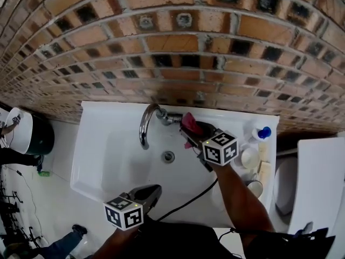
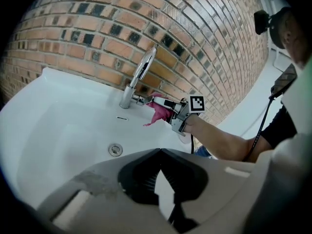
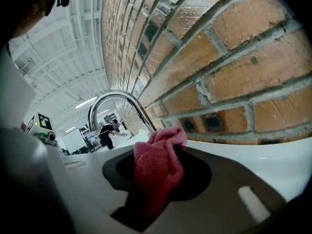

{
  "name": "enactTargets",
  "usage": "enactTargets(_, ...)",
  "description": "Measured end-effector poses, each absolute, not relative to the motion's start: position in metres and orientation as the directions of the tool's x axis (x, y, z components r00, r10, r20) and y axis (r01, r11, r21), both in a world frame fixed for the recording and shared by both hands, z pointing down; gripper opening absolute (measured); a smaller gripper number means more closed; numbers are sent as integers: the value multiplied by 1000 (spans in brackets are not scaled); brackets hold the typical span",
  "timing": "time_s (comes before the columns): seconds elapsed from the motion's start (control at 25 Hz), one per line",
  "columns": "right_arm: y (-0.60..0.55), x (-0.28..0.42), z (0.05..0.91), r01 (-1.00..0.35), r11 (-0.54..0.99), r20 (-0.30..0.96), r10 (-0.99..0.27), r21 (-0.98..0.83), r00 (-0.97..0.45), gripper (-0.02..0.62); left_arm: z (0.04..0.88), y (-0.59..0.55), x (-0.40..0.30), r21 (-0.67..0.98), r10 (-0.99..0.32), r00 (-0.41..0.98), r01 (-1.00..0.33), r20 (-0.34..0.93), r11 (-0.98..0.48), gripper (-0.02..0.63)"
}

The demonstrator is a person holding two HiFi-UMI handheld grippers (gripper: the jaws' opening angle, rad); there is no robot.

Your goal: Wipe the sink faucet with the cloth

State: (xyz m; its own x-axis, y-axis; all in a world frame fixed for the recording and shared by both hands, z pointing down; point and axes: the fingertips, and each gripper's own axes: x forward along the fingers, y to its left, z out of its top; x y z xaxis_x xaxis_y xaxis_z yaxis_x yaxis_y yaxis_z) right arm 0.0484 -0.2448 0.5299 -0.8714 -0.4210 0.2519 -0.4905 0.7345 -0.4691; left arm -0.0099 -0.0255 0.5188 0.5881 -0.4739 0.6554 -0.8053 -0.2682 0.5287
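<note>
While right gripper (image 1: 192, 130) clamps pink cloth (image 1: 188, 121) beside faucet (image 1: 144, 125) base, left gripper (image 1: 154, 191) hangs closed, empty, over sink (image 1: 105, 144) front.

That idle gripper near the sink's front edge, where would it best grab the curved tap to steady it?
Probably the slim arched spout of the faucet, from the front-left over the basin. The brick wall blocks the back, and the right gripper with the pink cloth crowds its base.

Sink bowl (image 1: 108, 155) left of faucet (image 1: 144, 125) open; brick wall (image 1: 172, 53) close behind; bottle (image 1: 262, 133) crowds right ledge
</note>
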Motion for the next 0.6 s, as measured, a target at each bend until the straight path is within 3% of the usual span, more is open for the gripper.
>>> enactTargets(0.6,-213,39,509,-530,757,284,-450,-383,-847,130,509,-17,-23,550,-480,633,-771,607,-321,3)
